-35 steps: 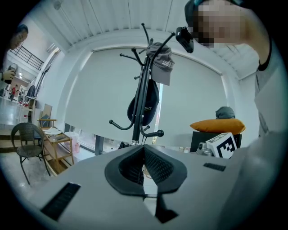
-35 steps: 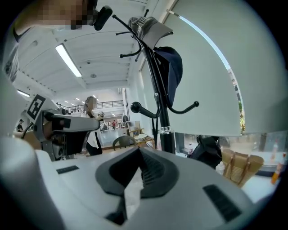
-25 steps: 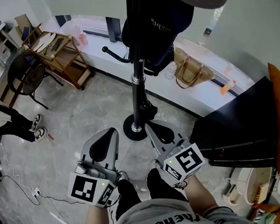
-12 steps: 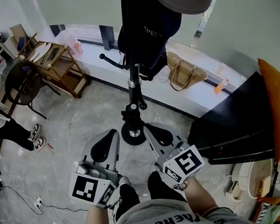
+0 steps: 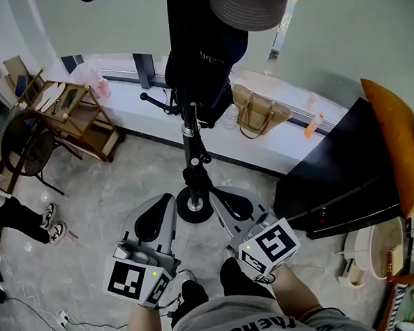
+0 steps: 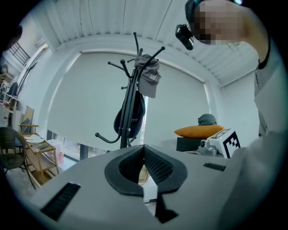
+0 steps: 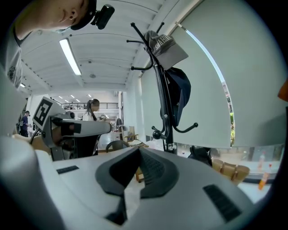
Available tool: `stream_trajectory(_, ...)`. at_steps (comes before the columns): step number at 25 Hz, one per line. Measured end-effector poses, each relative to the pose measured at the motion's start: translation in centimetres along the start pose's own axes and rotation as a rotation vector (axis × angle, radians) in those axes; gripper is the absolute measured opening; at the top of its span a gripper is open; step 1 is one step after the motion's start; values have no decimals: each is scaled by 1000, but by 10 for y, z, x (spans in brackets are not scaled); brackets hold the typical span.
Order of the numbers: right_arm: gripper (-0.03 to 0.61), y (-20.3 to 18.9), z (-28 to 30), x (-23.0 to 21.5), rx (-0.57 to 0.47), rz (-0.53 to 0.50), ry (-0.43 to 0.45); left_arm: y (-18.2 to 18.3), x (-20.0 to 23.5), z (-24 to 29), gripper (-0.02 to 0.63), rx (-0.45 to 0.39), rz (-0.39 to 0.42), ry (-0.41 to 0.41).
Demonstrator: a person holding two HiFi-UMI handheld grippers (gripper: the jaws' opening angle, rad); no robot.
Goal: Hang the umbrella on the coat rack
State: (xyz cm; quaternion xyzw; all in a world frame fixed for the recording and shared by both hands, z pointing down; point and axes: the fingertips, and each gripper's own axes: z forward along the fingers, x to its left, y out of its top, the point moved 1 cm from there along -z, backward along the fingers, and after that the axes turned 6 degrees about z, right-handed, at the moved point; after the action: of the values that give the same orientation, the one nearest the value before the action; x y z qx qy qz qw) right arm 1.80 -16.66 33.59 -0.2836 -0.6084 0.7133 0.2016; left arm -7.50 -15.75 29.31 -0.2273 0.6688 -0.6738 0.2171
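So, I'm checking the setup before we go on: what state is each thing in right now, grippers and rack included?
Left gripper: shut, empty.
Right gripper: shut, empty.
Coat rack: upright on the floor.
Cap: hanging near the top of the rack.
Dark bag: hanging against the rack.
Straw handbag: upright on the ledge.
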Motion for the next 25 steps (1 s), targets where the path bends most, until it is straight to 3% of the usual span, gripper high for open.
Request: stream_trajectory(25, 11, 24, -32, 38, -83, -34, -148, 20, -20, -21, 15, -53, 37, -190)
